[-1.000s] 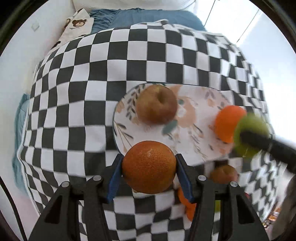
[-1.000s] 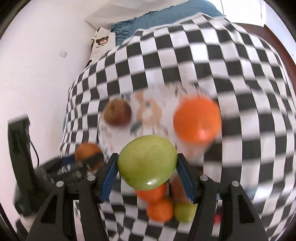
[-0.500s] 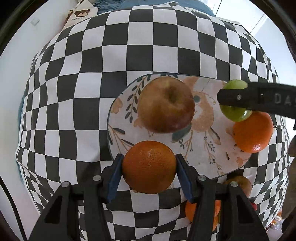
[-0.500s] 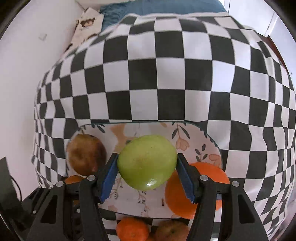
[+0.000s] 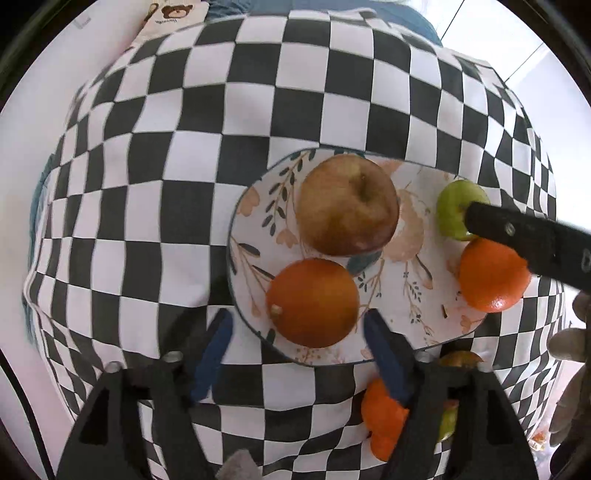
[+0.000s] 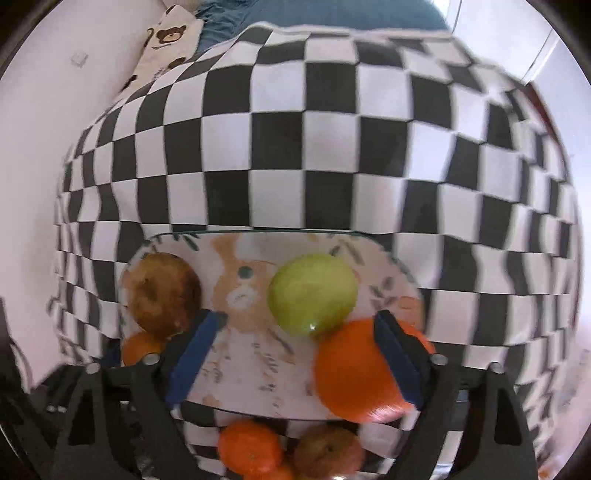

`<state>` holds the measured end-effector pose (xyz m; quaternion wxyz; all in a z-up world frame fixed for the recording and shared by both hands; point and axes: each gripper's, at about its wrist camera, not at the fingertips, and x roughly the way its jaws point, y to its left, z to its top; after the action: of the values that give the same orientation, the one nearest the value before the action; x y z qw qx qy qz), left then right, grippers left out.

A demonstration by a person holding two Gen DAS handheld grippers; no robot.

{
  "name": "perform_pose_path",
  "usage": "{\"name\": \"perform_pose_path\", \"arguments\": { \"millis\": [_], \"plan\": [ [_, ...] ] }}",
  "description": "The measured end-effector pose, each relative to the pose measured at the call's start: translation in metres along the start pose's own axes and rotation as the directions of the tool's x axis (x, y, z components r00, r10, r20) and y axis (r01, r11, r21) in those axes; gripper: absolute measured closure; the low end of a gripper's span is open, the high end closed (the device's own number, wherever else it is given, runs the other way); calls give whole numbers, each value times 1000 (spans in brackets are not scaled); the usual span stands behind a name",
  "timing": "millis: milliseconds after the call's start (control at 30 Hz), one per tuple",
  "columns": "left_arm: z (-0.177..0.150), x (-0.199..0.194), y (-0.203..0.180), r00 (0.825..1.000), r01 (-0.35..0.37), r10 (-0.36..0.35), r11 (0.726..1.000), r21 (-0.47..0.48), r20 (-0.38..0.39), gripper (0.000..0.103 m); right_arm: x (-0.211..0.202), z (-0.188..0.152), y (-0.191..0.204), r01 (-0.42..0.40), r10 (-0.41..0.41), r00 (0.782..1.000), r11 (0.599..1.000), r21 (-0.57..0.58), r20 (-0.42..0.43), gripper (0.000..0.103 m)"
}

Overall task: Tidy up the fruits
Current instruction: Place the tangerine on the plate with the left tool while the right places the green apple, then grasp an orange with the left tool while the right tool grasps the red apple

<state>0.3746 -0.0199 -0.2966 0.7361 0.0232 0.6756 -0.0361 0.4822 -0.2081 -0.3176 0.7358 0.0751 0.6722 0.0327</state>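
Both fruits are just set down on the plate (image 5: 251, 206) — the left gripper (image 5: 297, 354) has been opening and stands released around the orange (image 5: 312, 302), the right gripper (image 6: 295, 354) likewise off the green apple (image 6: 312, 293). Next, I judge: lift clear, fetch the fruit below the plate.

Tablecloth (image 5: 258, 122): black and white checks.
Plate (image 5: 413, 314): white ground, printed with dark green leafy sprigs and pale orange flowers; thin dark rim.
Russet apple (image 5: 347, 205): brownish red, shading to yellow-tan.
Dark orange (image 5: 313, 302): deep orange, dimpled skin.
Green apple (image 6: 312, 293): yellow-green, one small glossy highlight.
Bright orange (image 5: 493, 275): vivid orange, shiny at its lower edge.
Left gripper (image 5: 297, 354): black frame, blue pads.
Right gripper (image 6: 295, 363): black frame, blue pads.
Fabric beyond the cloth's far edge (image 6: 168, 37): cream, printed with brown bears.
Bedding (image 6: 314, 16): blue.
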Motion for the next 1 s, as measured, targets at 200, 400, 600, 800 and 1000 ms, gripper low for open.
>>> {"name": "perform_pose_path", "arguments": {
  "millis": [200, 400, 600, 800, 1000],
  "plan": [
    [4, -20, 12, 999, -32, 32, 999, -2, 40, 18, -27, -27, -8, 49, -49, 998, 999, -2, 47, 10],
    [-11, -49, 16, 995, -56, 55, 998, 8, 82, 18, -40, -76, -8, 89, -89, 995, 996, 1, 51, 10],
    [-38, -79, 14, 987, -79, 74, 996, 30, 144, 18, -59, -127, -3, 93, -93, 992, 996, 2, 89, 10],
    [-65, -110, 7, 975, -71, 58, 996, 52, 215, 18, -91, -155, 9, 82, -84, 984, 996, 20, 160, 10],
    [-83, -145, 4, 958, -60, 41, 997, 57, 285, 18, -119, -180, 16, 49, -59, 975, 997, 52, 213, 10]
  ]
}}
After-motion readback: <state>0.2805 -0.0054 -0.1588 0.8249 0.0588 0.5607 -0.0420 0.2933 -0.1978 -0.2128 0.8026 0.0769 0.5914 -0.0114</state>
